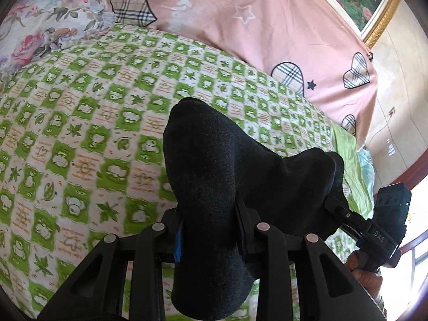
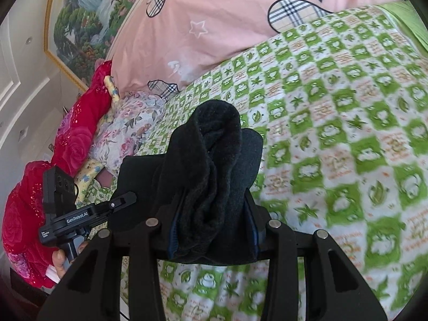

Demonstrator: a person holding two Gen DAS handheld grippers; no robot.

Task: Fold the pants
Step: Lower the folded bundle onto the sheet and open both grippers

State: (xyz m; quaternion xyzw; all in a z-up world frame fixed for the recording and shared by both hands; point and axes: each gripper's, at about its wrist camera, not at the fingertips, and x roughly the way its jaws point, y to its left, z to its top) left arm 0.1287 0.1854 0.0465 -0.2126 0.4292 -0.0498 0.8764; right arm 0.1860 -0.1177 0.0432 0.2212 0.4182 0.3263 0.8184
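Left tongs (image 1: 208,230): my fingers are clamped on a thick fold of the black pants (image 1: 214,176), which bulges up between them and hangs down over the linkage toward the lens.
Right tongs (image 2: 211,230): pinched shut on a bunched, twisted roll of the same black pants (image 2: 208,171); blue pads show at either side of the cloth.
Pants, position: lifted off the bed, slung between my two tongs; in the left wrist view the fabric runs from my left grip across to the tip of the right tongs (image 1: 334,204) at the right edge.
Other tool seen: in the right wrist view the left tongs (image 2: 125,199) appear at lower left, their tip touching the black cloth, with my hand (image 2: 60,262) around the handle.
Right hand (image 1: 361,267): partly visible under the tool body at the lower right of the left wrist view.
Bedsheet (image 1: 80,133): green and white checks with leaf and cartoon prints, spread beneath the pants.
Pink quilt (image 1: 240,26): lies behind the sheet, printed with plaid hearts and stars.
Floral pillow (image 1: 40,21): at the far left corner, beside the quilt.
Red rose-print cloth (image 2: 75,139): heaped along the bed's left edge.
Framed landscape painting (image 2: 85,26): on the wall behind the quilt.
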